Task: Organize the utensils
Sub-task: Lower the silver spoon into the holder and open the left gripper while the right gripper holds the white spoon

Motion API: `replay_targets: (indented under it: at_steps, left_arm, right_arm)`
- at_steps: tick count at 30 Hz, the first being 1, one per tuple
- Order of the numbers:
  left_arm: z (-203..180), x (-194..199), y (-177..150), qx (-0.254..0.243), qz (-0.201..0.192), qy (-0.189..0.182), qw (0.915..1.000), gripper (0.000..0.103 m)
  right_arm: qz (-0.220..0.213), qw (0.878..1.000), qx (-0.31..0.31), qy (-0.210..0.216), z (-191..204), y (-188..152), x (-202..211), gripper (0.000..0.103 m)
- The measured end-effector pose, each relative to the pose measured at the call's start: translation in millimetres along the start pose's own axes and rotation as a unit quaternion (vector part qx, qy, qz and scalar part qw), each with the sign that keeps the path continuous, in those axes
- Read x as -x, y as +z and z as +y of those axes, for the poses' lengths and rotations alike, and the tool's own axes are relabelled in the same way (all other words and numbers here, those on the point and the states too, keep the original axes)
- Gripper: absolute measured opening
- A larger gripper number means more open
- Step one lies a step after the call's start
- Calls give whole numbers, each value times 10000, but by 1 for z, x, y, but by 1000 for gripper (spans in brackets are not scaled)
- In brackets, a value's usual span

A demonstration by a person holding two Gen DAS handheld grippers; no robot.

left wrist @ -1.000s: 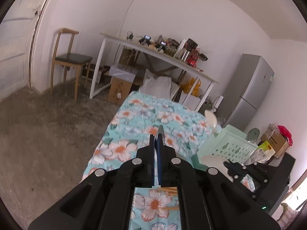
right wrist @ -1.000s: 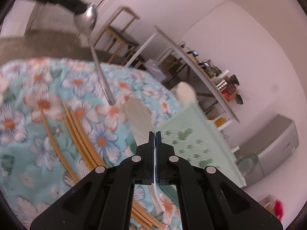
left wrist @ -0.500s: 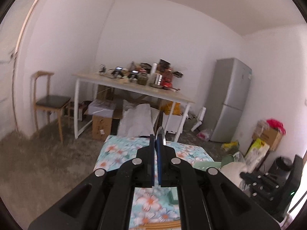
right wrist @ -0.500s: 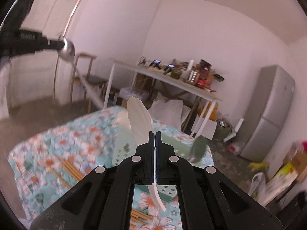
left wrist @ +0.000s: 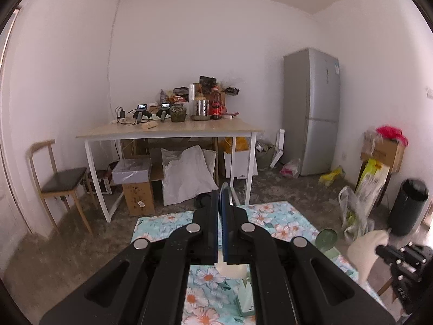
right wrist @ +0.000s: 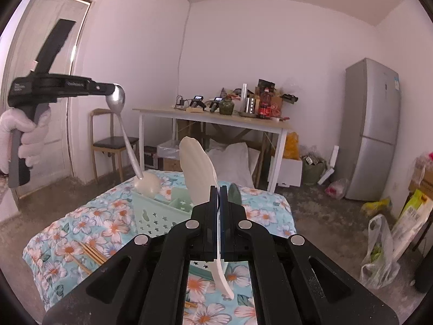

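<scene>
Both grippers, risen off the counter [right wrist: 81,222]: left gripper [right wrist: 112,89] clamps the metal spoon [right wrist: 121,124], right gripper [right wrist: 219,197] the white spoon [right wrist: 197,170], ready for the basket [right wrist: 157,216].

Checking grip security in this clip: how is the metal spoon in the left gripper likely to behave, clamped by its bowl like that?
The metal spoon hangs handle-down from the left gripper, pinched at its bowl. It looks rigid, so probably no flexing. The polished, curved bowl likely gives the pads little bite, so it could pivot or slip. Its long handle may swing on quick moves.
</scene>
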State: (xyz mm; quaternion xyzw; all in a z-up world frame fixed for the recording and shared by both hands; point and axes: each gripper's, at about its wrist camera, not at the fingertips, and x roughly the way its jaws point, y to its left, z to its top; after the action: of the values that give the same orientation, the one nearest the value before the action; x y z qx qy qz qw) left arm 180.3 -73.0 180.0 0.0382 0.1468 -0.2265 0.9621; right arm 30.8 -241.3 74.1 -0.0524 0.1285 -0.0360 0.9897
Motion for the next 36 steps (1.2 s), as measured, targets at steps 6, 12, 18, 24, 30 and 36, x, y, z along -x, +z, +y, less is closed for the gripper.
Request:
replay_targets:
  at_steps: [6,12,18,24,30,36]
  left_arm:
    - [-30,-44,-13,-663,499,228,9963,1]
    - [-35,-80,-28,-631,1050,83,9924,2]
    - [-27,-89,-34,16,1324,-490,9900,5]
    - [-25,-84,-38,371,1283,-696,9886,8]
    - [-10,-69,-45,643,1107,-727,9891,8]
    - [5,-41,-72,950,963,-700,9883,15]
  right_arm:
    - [-18,9999,-131,11,-11,-4,1,0]
    - [-12,9997,-226,4,-17,-7,-1,0]
    - [-5,9994,-358,24,-22,-5,0,0]
    - [-21,9983,-569,119,-31,-2,2,0]
    - [-99,9973,-699,199,-34,7,7,0]
    - [-352,9910,-1185,520,-48,21,6,0]
